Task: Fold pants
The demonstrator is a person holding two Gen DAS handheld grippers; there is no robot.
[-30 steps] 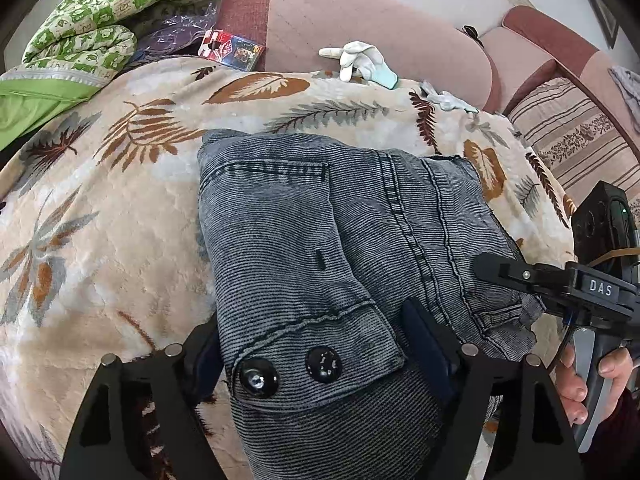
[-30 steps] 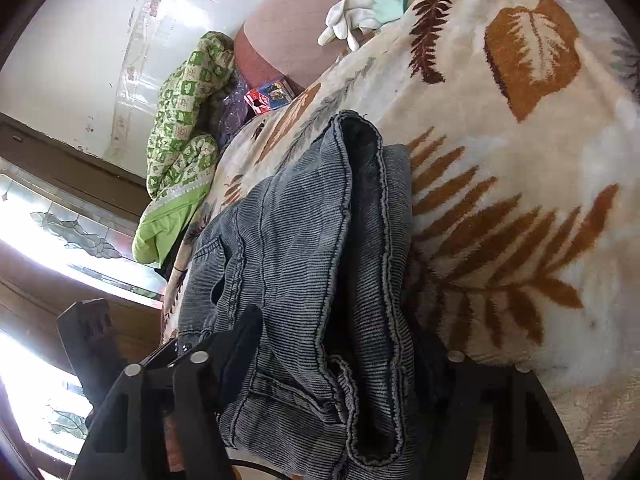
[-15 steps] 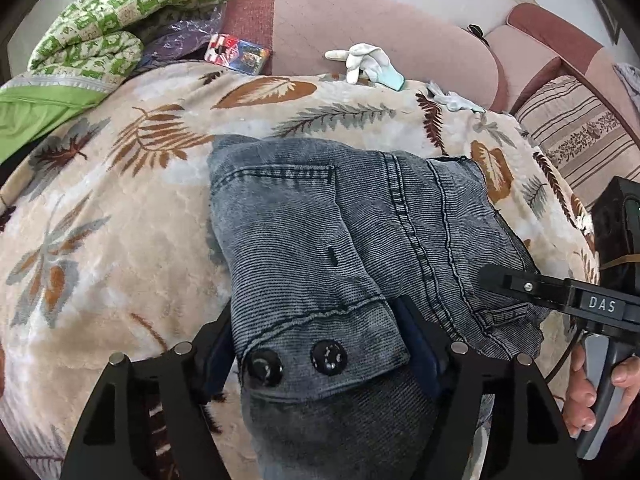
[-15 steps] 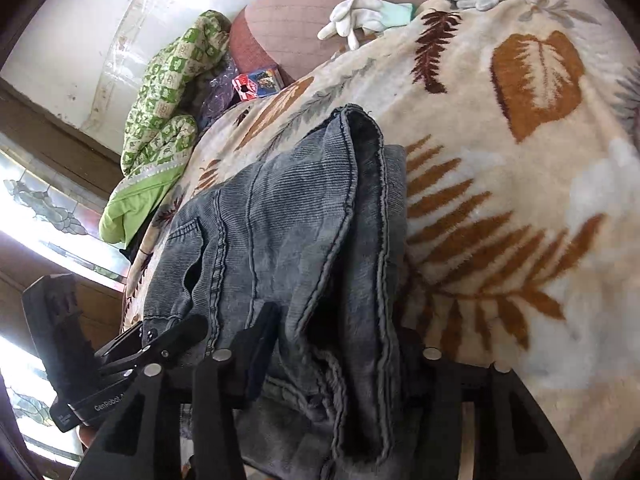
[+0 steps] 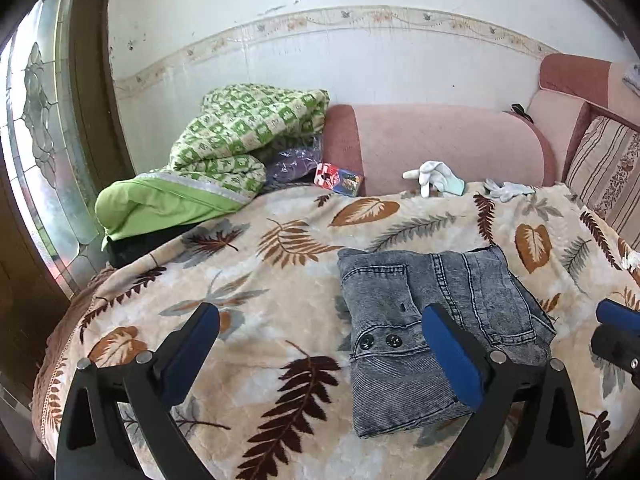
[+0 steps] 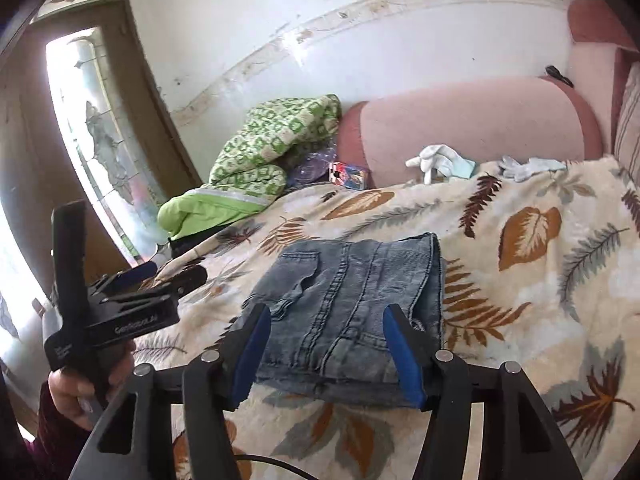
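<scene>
The grey denim pants (image 5: 432, 320) lie folded into a compact rectangle on the leaf-patterned blanket (image 5: 248, 264); they also show in the right wrist view (image 6: 352, 304). My left gripper (image 5: 320, 354) is open and empty, held above the blanket to the left of and in front of the pants. My right gripper (image 6: 326, 354) is open and empty, hovering just in front of the near edge of the pants. The left gripper shows in the right wrist view (image 6: 160, 276), and the right gripper's blue fingertip (image 5: 616, 314) shows at the right of the left wrist view.
A green checked quilt (image 5: 240, 140) is piled at the back left by the door. A pink sofa back (image 5: 440, 144) runs behind the blanket. White gloves (image 5: 436, 174) and a small colourful box (image 5: 340, 178) lie at its foot. A striped cushion (image 5: 600, 176) stands at the right.
Both grippers have let go of the pants and pulled back and up. The pants now lie flat on the blanket, well clear of the fingers.
</scene>
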